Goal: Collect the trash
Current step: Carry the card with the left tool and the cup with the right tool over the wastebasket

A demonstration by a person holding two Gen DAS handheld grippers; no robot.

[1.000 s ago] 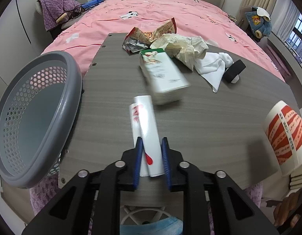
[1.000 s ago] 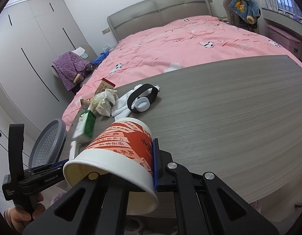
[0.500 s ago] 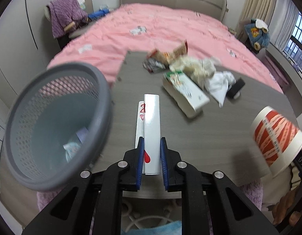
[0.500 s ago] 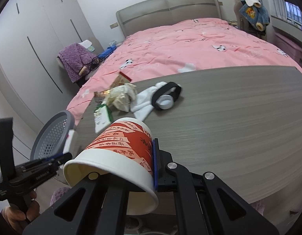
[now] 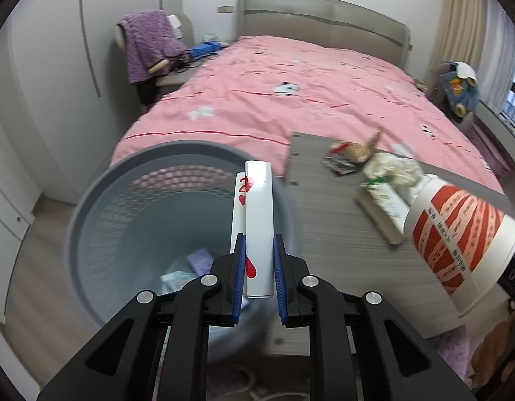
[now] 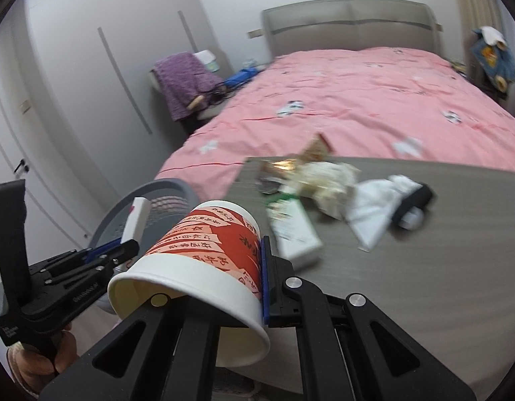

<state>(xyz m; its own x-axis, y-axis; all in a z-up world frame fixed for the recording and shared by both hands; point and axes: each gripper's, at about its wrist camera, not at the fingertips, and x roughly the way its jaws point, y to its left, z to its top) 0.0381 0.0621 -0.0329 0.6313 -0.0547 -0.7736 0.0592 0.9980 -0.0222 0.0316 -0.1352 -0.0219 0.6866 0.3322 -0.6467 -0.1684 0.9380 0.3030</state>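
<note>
My left gripper (image 5: 259,250) is shut on a white card box with red hearts (image 5: 259,207) and holds it above the open grey perforated bin (image 5: 123,200), which has some trash at its bottom. It shows in the right wrist view too (image 6: 127,247), box (image 6: 137,217) over the bin (image 6: 163,193). My right gripper (image 6: 210,260) is shut on a red-and-white paper cup (image 6: 210,244), tilted on its side over the table's left end; the cup also shows in the left wrist view (image 5: 458,230).
On the grey table (image 6: 424,267) lie a green-and-white carton (image 6: 292,230), crumpled wrappers (image 6: 320,177), a white cloth (image 6: 377,207) and a black tape roll (image 6: 414,204). A pink bed (image 5: 307,93) lies behind; wardrobe and a chair with purple cloth (image 5: 147,43) stand left.
My left gripper swung left with the card box from above the table to above the bin. My right gripper carried the cup leftward, nearer the bin.
</note>
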